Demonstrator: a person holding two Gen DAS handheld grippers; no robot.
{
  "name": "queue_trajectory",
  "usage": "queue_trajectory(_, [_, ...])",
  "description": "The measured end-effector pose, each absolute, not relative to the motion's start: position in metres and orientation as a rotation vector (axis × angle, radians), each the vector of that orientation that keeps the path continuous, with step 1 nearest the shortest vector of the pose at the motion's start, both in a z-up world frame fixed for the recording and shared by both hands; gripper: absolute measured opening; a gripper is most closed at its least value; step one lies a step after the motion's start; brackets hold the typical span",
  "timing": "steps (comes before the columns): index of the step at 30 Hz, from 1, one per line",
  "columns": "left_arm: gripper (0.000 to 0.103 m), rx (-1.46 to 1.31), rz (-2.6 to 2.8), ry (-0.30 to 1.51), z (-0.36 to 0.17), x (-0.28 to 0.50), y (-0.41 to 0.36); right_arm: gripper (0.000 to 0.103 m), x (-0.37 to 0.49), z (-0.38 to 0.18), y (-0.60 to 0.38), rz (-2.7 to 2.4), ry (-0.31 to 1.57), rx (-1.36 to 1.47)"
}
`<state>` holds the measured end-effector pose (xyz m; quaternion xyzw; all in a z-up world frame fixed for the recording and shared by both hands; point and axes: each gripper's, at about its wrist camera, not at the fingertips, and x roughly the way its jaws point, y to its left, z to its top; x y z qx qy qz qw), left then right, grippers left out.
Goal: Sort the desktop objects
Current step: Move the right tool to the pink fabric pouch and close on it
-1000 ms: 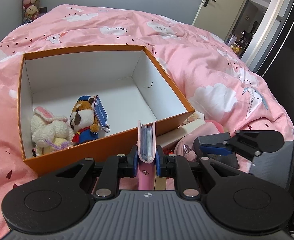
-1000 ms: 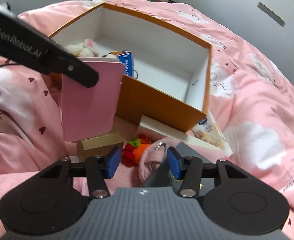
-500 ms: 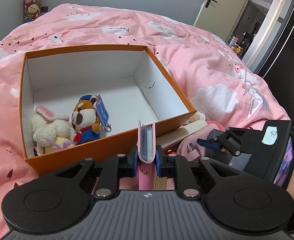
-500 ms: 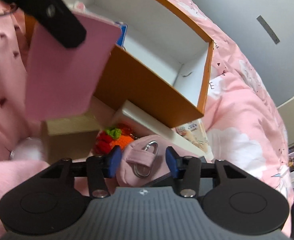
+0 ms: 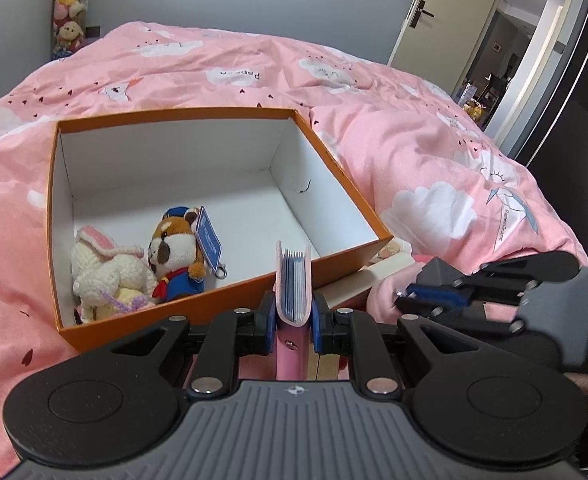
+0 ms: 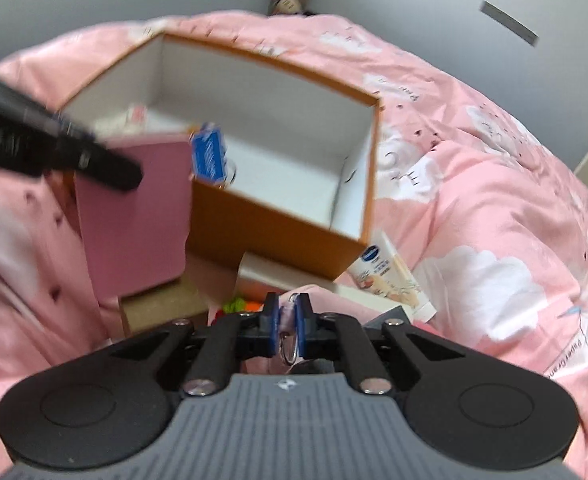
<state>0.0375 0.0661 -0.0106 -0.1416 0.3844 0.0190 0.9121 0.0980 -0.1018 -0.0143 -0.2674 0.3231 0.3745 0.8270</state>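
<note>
Right wrist view shows the right gripper (image 6: 287, 330) pinched tight on the pink pouch's ring (image 6: 288, 346) by the orange box (image 6: 278, 224), while the left gripper (image 5: 293, 317) squeezes the pink card book (image 5: 292, 288), so lift both slowly over the box edge.

R wrist view is motion-blurred all over: the orange box (image 6: 278, 236) has soft edges, and the blue tag (image 6: 209, 156) at 10 o'clock has no readable print. The pink card holder (image 6: 134, 220) at 9 o'clock is part covered by the L gripper's black finger (image 6: 94, 164). Pink pouch (image 6: 290, 312) is mostly hidden between R gripper (image 6: 287, 322) pads; only its strap and metal ring show. Small red/green thing (image 6: 234, 306) just beside: can't tell what. Tube (image 6: 389, 276) at 3 o'clock has its top tucked behind the box corner. L view: the R gripper (image 5: 429, 296) body runs off the frame at 3 o'clock, blurred.
</note>
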Motion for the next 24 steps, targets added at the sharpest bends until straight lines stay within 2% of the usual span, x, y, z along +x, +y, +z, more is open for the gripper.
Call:
queue_trajectory(8, [0.019,-0.289,0.048,0.774,-0.005,0.035,0.068,0.009,0.105,0.027,-0.129,0.898,0.676,-0.298])
queue_trajectory(12, [0.019,-0.267,0.056,0.752,-0.003,0.03,0.067,0.009,0.114,0.046,-0.135,1.016,0.748,-0.08])
queue_trajectory(20, [0.019,-0.185,0.076,0.801,-0.021,0.025,0.064,0.009,0.131,0.017,-0.135,0.949,0.904,-0.006])
queue_trajectory(24, [0.019,-0.196,0.064,0.843,-0.03,0.027,0.065,0.01,0.137,0.009,-0.148,0.891,0.92,-0.008])
